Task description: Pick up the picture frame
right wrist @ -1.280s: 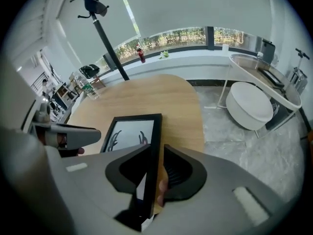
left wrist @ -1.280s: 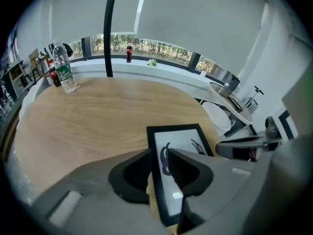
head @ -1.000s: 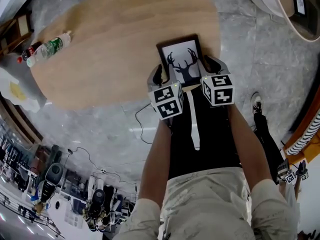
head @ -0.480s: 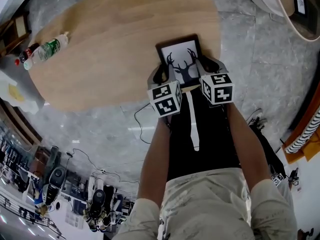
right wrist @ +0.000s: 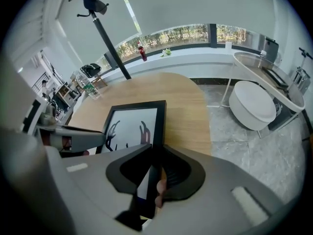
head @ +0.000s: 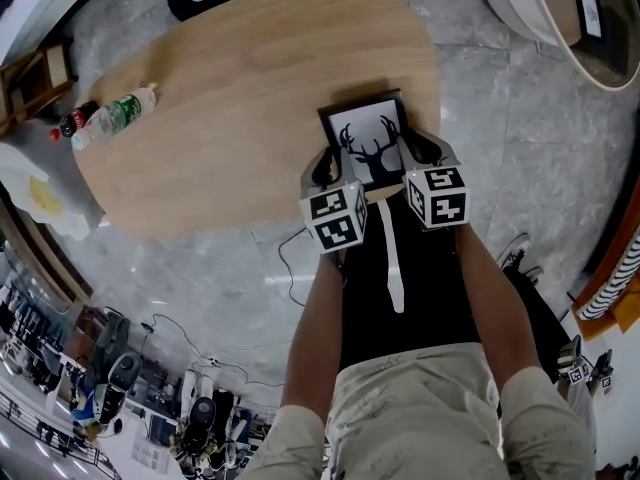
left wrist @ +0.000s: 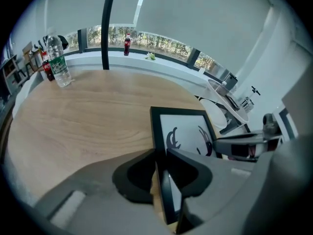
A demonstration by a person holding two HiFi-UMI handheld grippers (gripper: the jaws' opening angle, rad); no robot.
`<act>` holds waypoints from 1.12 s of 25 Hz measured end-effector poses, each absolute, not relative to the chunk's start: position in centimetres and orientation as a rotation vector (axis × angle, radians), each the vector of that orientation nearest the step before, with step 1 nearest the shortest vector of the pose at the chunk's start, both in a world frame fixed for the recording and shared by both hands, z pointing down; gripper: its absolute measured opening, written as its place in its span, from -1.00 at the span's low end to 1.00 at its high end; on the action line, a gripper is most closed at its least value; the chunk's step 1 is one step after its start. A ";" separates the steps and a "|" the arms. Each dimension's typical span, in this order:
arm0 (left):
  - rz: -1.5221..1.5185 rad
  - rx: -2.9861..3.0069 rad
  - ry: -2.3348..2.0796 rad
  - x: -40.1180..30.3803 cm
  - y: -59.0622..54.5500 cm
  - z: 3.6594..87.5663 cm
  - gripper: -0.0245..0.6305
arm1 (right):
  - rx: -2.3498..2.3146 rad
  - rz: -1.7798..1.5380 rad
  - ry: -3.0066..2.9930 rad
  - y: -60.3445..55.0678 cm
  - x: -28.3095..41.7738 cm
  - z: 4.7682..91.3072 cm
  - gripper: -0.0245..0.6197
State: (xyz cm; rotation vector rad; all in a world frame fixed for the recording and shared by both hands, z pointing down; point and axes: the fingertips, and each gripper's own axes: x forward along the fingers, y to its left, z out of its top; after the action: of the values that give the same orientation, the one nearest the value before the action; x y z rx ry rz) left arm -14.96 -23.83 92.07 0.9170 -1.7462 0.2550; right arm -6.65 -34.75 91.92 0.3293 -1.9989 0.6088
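A black picture frame (head: pixel 368 143) with a deer-antler print lies on the oval wooden table (head: pixel 240 88), close to its near edge. My left gripper (head: pixel 322 168) stands at the frame's left side. Its jaws have just been closing, and in the left gripper view (left wrist: pixel 161 153) the left rim of the picture frame (left wrist: pixel 183 131) sits pinched between them. My right gripper (head: pixel 425 150) is at the frame's right side. In the right gripper view (right wrist: pixel 155 153) it is shut on the right rim of the picture frame (right wrist: pixel 134 126).
A water bottle (head: pixel 115 115) and a cola bottle (head: pixel 75 121) stand at the table's far left. A black pole (left wrist: pixel 106 26) rises behind the table. A white round seat (right wrist: pixel 254 104) and a curved counter (head: pixel 540 8) stand to the right. A cable (head: pixel 290 258) lies on the floor.
The left gripper's jaws have narrowed onto the frame's left rim. Both hands stay beside the frame. The head view has shifted slightly.
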 end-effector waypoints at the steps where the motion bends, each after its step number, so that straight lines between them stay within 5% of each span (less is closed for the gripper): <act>1: 0.259 0.927 -1.757 -15.3 -24.1 91.4 -0.67 | 0.335 0.607 -2.011 -35.0 -7.0 91.3 -0.70; 28: 0.198 1.269 -2.333 -25.9 -34.0 54.9 -0.67 | 0.515 0.344 -2.624 -44.6 -17.2 55.6 -0.70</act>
State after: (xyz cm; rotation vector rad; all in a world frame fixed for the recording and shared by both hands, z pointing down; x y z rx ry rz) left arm -25.91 -33.98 54.89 1.2686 -2.3333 0.1985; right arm -17.23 -44.62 55.60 0.5146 -2.6239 0.3444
